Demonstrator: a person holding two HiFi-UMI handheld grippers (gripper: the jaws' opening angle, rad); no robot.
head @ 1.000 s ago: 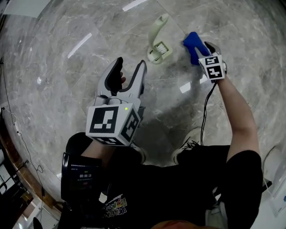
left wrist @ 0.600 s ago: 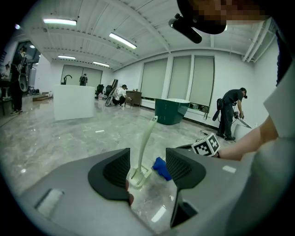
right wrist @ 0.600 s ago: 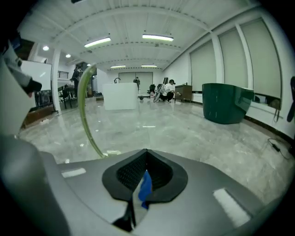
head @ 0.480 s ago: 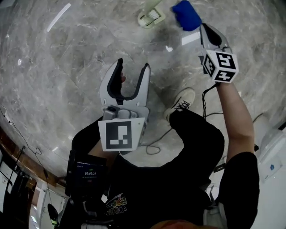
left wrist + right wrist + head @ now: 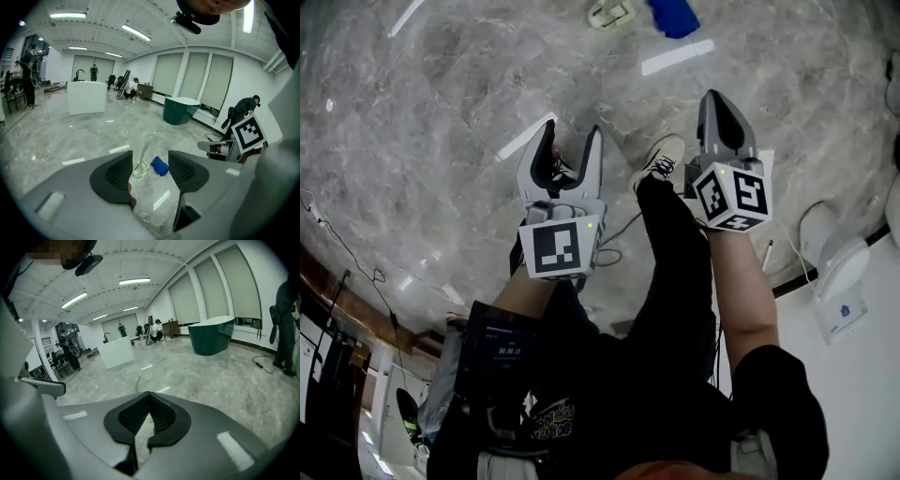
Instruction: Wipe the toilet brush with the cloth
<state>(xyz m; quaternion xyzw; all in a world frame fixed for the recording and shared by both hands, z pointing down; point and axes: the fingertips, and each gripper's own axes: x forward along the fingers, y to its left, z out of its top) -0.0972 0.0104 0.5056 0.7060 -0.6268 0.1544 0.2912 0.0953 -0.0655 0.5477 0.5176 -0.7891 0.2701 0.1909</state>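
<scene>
- the pale cream plastic toilet brush (image 5: pixel 610 13) lay on the grey marble floor (image 5: pixel 441 112), at the far edge of the head view, touched by neither gripper.
- the crumpled blue cloth (image 5: pixel 673 16) lay on the floor just right of the brush, well apart from both grippers.
- the left gripper (image 5: pixel 572 133) hung above the floor on the near left, its jaws spread wide with nothing between the pads; brush and cloth showed far off through the gap.
- the right gripper (image 5: pixel 719 97) hung to its right, jaws pressed together and holding nothing.
- a pale shoe (image 5: pixel 661 155) stood on the floor between the two grippers.
</scene>
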